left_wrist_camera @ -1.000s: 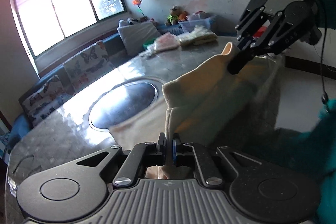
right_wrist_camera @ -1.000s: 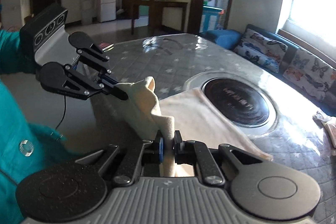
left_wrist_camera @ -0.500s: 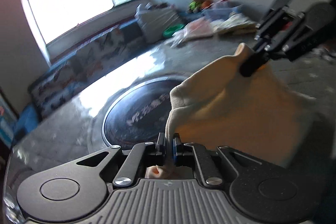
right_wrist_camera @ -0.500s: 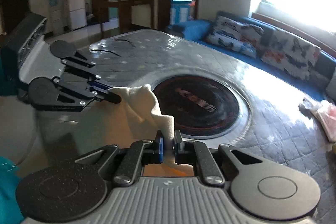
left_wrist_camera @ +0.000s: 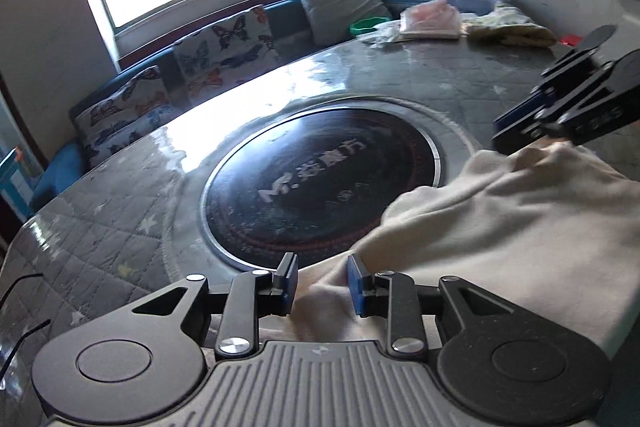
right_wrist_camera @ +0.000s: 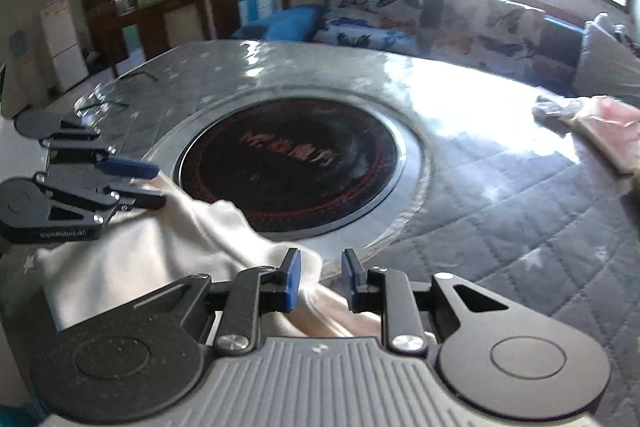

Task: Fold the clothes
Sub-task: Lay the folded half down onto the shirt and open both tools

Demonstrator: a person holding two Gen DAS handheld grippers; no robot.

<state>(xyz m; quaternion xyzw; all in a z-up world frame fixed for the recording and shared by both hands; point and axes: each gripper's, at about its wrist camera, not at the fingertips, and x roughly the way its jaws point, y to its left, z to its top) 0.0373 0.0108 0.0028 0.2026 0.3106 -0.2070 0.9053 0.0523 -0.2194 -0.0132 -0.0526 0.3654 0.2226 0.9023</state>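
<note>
A cream garment (left_wrist_camera: 500,227) lies folded on the near part of the round table, its far edge at the rim of the black round hob (left_wrist_camera: 320,183). It also shows in the right wrist view (right_wrist_camera: 132,259). My left gripper (left_wrist_camera: 322,285) is open, its jaws apart over the garment's left corner. It also shows in the right wrist view (right_wrist_camera: 138,183). My right gripper (right_wrist_camera: 318,283) is open over the garment's right corner. It also shows in the left wrist view (left_wrist_camera: 508,135).
The table (left_wrist_camera: 120,227) has a grey quilted cover under clear plastic. Bagged and folded clothes (left_wrist_camera: 432,21) sit at its far right edge. A sofa with butterfly cushions (left_wrist_camera: 180,83) runs under the window. A thin black cable (left_wrist_camera: 20,307) lies at the left edge.
Both grippers carried the garment's corners forward and down onto the table, then opened and let go. The cloth now lies flat instead of hanging.
</note>
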